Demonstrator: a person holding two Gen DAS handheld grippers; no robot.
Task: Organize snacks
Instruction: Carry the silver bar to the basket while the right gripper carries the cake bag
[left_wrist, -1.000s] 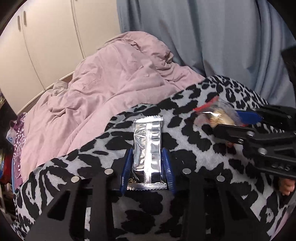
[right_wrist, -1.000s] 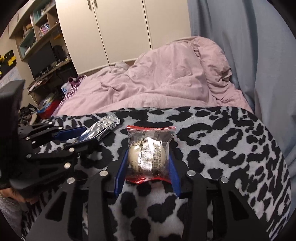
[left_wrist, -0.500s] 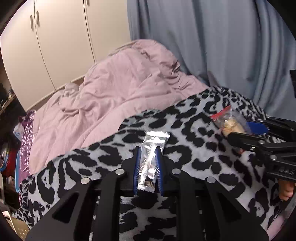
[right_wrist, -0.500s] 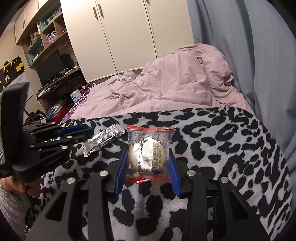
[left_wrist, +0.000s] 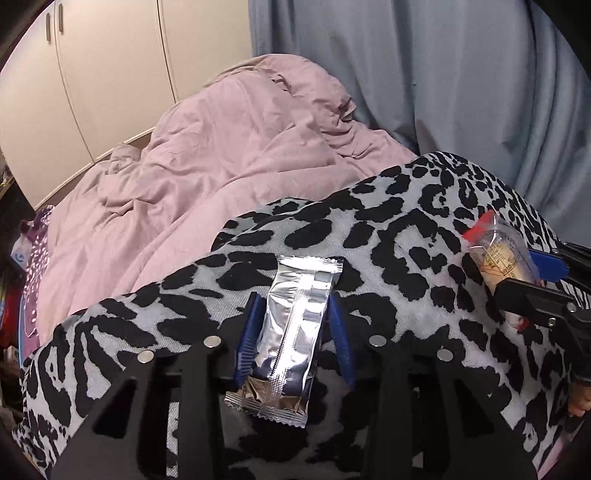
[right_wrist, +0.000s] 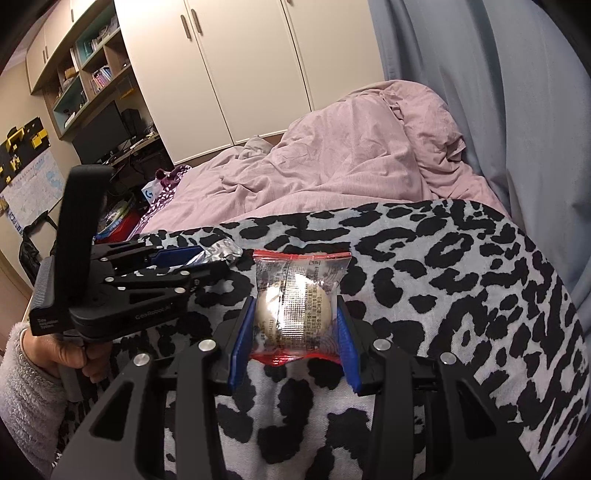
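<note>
Two wrapped snacks, one in each claw, and several details hard to read. Silver foil packet opaque, contents hidden, its crimped lower end lying over the black body of the left gripper. From the right wrist view, only the crumpled foil tip poking out past the left claw's fingers, the rest masked by the black frame. Person cut off at the frame edge: just a hand on the left handle and a fluffy grey sleeve. Clear packet with red seams top and bottom, holding one pale round bun under printed film too small to read. In the left wrist view, the same clear packet at the right edge, tilted, partly behind a black finger. Foil packet lengthwise between the left claw's blue pads, flat face to the camera, edges just beside both pads; impossible to tell whether pinched or merely bracketed. Right gripper clenched on the clear packet, blue pads pressed against both sides, top seam well past the fingertips. Both snacks over the leopard-print blanket, near each other, a pink duvet beyond.
</note>
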